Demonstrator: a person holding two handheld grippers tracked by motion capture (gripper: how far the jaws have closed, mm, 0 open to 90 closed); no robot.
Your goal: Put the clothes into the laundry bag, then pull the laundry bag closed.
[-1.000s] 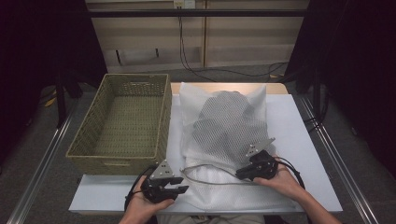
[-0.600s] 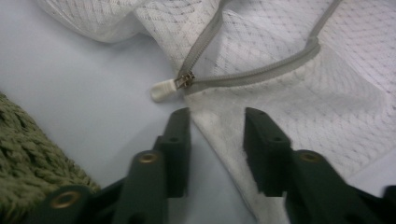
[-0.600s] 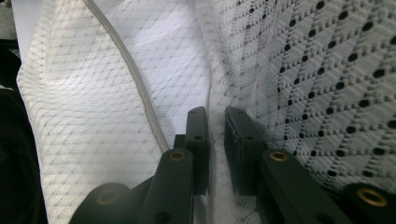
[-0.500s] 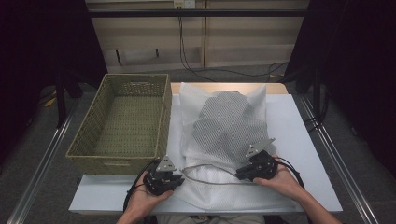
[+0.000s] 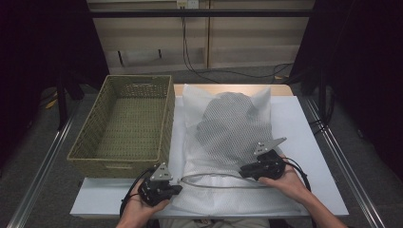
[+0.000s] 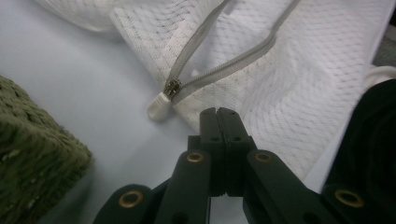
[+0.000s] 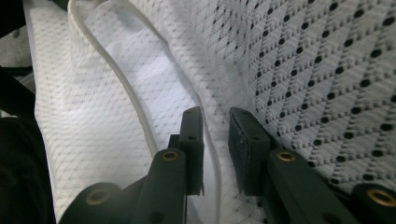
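A white mesh bag (image 5: 214, 197) lies on the table with a grey dotted garment (image 5: 233, 128) inside it. Its grey zipper (image 5: 209, 176) gapes along the near end. The zipper slider with a white pull (image 6: 161, 100) sits at the bag's left corner, just ahead of my left gripper (image 6: 218, 112), which is shut and empty. That left gripper (image 5: 179, 189) rests at the bag's near left corner. My right gripper (image 5: 241, 172) is at the zipper's right end. In the right gripper view, the bag's upper zipper edge (image 7: 212, 140) runs between the jaws of my right gripper (image 7: 215, 116), which hold it.
A woven green basket (image 5: 119, 161), empty, stands on the left side of the white table (image 5: 309, 156), close to my left gripper; its corner (image 6: 32, 158) is near the jaws. Cables run on the floor beyond the table.
My left gripper has shifted slightly left beside the bag's near left corner. The right gripper and the bag have stayed put.
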